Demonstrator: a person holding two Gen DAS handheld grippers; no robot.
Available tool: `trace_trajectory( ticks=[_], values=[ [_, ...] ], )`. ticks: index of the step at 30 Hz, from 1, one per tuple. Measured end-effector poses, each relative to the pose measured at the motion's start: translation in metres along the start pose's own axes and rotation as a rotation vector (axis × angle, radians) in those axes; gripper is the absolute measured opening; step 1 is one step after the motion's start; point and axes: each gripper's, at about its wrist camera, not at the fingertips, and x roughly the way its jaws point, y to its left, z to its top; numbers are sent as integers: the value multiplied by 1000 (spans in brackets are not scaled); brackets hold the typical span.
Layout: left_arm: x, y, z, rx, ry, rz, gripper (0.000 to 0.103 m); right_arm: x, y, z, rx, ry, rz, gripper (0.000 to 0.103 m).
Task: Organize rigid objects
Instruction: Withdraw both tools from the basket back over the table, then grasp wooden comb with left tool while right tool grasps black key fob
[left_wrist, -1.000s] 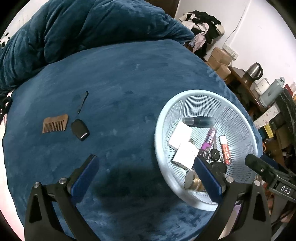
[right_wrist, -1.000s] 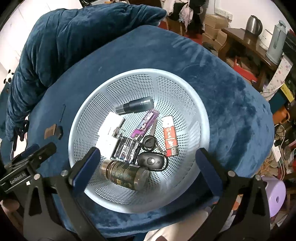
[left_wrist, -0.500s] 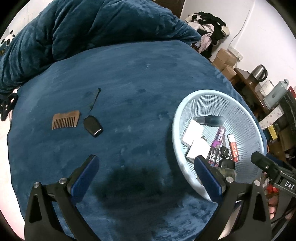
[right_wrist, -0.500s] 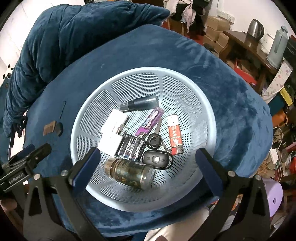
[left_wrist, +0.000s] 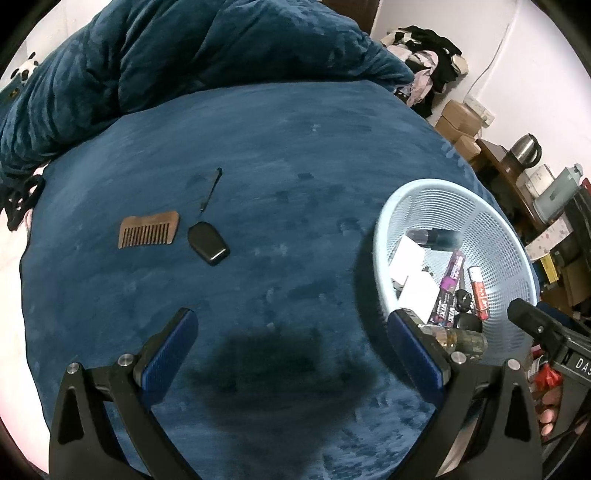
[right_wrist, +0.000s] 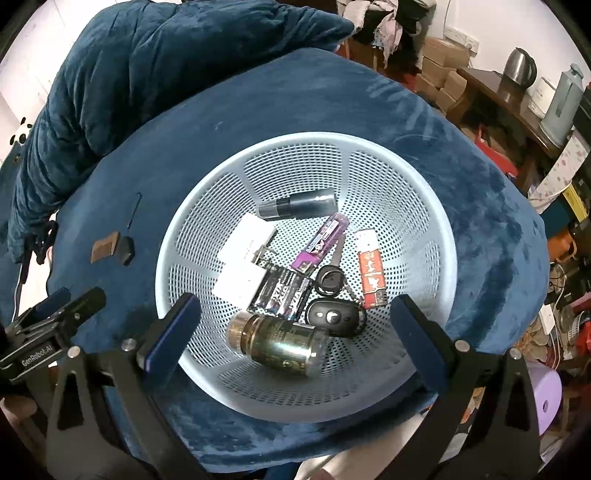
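Basket (left_wrist: 380, 236) has slid rightward in the left view; left claw (left_wrist: 291, 328), fingers apart, now faces the comb (left_wrist: 147, 230) and key fob (left_wrist: 208, 243). Right claw (right_wrist: 295, 317) hangs apart, empty.

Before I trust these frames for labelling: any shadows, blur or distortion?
Left wrist view: a dark shadow falls on the blue cover between the gripper's fingers, and fisheye bends the edges. Right wrist view: basket contents sharp, corners vignetted.
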Motion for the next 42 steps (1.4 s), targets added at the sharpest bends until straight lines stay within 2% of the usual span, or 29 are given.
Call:
trace_trajectory(
  ticks=[27,38,42],
  values=[
    [6,70,-10,-100,9,30,103,15,58,-1,-93,27,2,103],
    [9,107,-15,-152,17,41,103,26,95,1,-155,39,13,103],
    [11,126,-17,-167,19,70,103,31,116,4,-188,45,25,103]
  ],
)
